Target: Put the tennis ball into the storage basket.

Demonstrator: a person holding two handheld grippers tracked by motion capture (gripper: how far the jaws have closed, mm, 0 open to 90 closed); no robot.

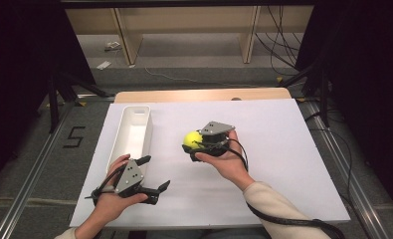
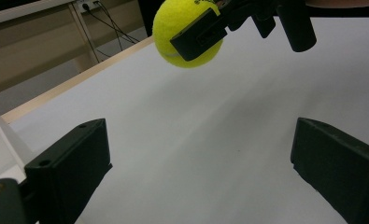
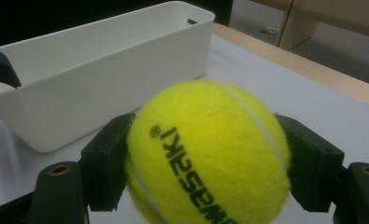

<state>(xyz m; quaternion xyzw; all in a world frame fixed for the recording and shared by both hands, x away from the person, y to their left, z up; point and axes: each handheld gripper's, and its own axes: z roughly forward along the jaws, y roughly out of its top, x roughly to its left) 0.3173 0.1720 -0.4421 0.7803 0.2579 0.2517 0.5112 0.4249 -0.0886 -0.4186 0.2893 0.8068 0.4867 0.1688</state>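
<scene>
We hold the fuzzy yellow tennis ball [image 3: 208, 154] clamped in the right hand-held gripper [image 1: 198, 146] above the surface, seemingly airborne; left hand-held gripper [image 1: 154, 174] gapes empty. Next, carry it over the long white plastic bin [image 1: 129, 134].

**Three cameras around the ball**

The high view looks forward and down from above the person's side of the desk [image 1: 283, 149], far enough to take in the tray [image 1: 132, 132] left of the ball [image 1: 191, 139]. The left claw [image 2: 198, 168] view sits low, looking up across the desk at the ball [image 2: 173, 28] from some way off. The right claw [image 3: 205, 163] view is right against the ball [image 3: 205, 154], with the tray [image 3: 102, 70] just behind it. All three share the ball.
</scene>
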